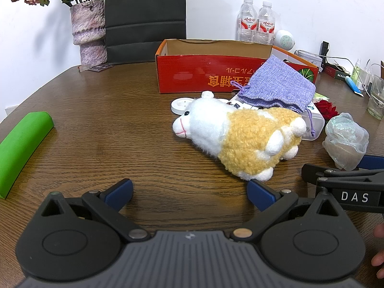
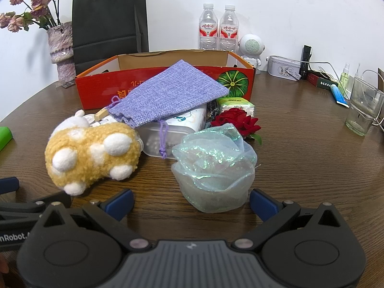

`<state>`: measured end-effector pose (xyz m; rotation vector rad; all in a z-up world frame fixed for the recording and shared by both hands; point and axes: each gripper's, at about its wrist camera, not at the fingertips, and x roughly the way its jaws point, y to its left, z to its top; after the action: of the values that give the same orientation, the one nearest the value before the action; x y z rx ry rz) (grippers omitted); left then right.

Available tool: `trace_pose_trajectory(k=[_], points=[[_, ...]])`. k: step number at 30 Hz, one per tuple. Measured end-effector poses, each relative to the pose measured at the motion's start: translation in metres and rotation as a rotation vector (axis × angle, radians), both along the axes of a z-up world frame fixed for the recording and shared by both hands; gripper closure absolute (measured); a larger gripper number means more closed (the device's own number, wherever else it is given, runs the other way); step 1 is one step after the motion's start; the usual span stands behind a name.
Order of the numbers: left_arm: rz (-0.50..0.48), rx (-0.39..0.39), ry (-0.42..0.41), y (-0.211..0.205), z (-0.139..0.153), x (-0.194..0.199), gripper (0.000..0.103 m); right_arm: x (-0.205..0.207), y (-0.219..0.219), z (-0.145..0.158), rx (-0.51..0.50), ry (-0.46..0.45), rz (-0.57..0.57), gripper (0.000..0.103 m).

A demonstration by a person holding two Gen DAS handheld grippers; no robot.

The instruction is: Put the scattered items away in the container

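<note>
A red cardboard box stands open at the back of the wooden table. In front of it lie a white and yellow plush sheep, a purple drawstring pouch draped over a white plastic case, an iridescent gauze bag, a red fabric rose and a green tissue pack. My left gripper is open, just short of the sheep. My right gripper is open, its jaws either side of the gauze bag's near edge.
A green foam roll lies at the left. A vase of dried roses, a black paper bag, two water bottles, a white speaker, a tin and a glass stand around the back and right.
</note>
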<state>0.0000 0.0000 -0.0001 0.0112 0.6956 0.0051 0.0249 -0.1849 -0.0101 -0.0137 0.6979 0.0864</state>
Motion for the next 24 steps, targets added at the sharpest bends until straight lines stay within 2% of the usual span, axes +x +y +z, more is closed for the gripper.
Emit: trace_pose_trajectory(k=[18,24], points=[[0.001,0.0,0.0,0.0,0.0,0.0,0.0,-0.0009,0.001,0.0,-0.001,0.0,-0.001,0.0],[0.001,-0.002,0.0,0.0014,-0.0016,0.0005,0.0,0.0009,-0.0046,-0.0001,-0.001,-0.001,0.073,0.0]])
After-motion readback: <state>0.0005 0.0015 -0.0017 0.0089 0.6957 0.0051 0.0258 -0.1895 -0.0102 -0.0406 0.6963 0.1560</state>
